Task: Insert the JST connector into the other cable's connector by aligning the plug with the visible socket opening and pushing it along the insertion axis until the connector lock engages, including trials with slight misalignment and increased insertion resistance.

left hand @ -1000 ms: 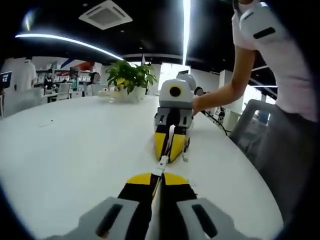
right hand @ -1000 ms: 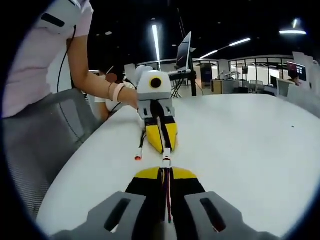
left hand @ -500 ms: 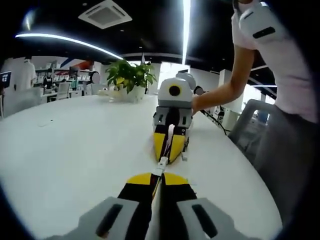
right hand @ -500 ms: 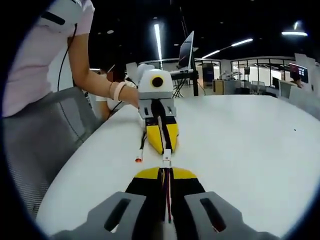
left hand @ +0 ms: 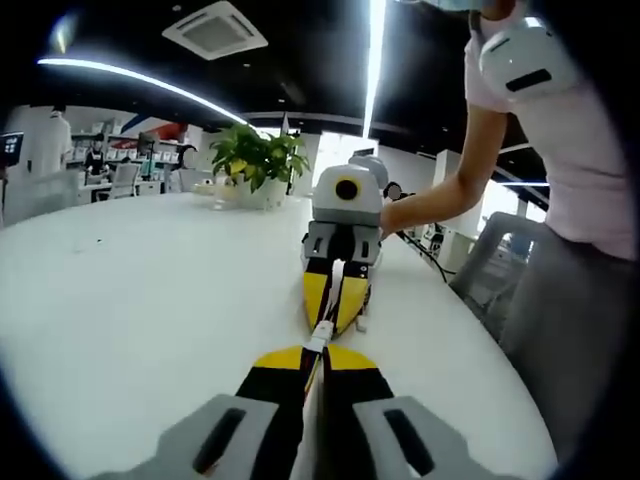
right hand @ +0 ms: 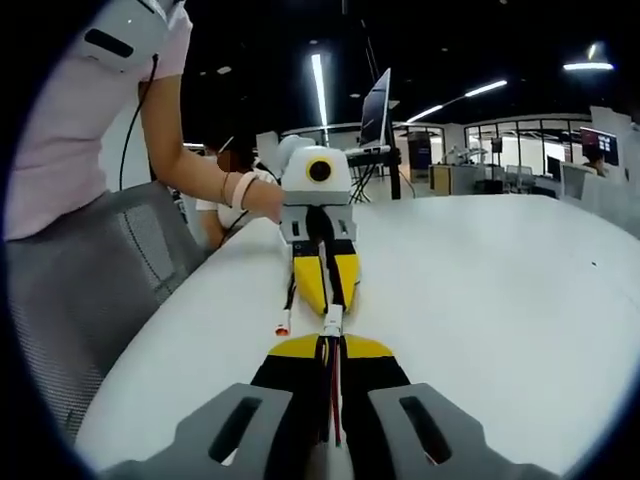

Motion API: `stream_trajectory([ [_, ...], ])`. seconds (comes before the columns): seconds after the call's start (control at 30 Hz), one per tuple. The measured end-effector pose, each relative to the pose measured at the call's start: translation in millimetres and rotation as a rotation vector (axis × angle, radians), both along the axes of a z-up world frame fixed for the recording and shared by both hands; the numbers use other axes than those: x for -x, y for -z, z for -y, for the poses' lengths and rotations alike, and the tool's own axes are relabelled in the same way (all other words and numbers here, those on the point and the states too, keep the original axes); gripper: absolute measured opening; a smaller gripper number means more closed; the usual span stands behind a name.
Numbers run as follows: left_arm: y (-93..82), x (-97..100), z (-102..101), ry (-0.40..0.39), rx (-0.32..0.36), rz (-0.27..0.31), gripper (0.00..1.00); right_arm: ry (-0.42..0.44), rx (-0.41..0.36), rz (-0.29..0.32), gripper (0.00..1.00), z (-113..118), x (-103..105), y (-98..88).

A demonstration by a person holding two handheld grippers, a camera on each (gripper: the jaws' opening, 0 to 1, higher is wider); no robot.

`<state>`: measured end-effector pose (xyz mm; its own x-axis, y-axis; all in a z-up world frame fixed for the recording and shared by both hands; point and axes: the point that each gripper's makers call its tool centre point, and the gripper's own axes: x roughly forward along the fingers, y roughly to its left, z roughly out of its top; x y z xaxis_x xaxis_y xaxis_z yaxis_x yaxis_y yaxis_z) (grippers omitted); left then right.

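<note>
Both tongs face tip to tip over the white surface (left hand: pixel 120 300). The left tongs (left hand: pixel 318 352) are clenched on one cable, the right tongs (right hand: pixel 332 343) on the other. The white connector (right hand: pixel 332 321) bridges them at 12 o'clock, seemingly mated; whether the lock has engaged I cannot tell.

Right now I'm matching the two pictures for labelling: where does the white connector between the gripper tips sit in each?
Left gripper view: the white connector sits low centre, between the left gripper and the right gripper.
Right gripper view: low centre, just past the right gripper's tips.
Shared landmark: the white table.
</note>
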<state>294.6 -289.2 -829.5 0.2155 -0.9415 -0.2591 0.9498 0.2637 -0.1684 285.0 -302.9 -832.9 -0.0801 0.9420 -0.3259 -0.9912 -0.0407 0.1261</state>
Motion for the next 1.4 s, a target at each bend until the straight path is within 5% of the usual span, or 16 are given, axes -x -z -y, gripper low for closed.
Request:
stream_trajectory([
  [0.87, 7.2, 6.8, 5.4, 0.036, -0.01, -0.032, 0.0, -0.03, 0.032, -0.035, 0.01, -0.8, 12.7, 7.5],
  [1.4, 4.2, -24.1, 0.5, -0.045, -0.039, 0.036, 0.0, -0.025, 0.036, 0.068, 0.02, -4.5, -18.1, 4.9],
])
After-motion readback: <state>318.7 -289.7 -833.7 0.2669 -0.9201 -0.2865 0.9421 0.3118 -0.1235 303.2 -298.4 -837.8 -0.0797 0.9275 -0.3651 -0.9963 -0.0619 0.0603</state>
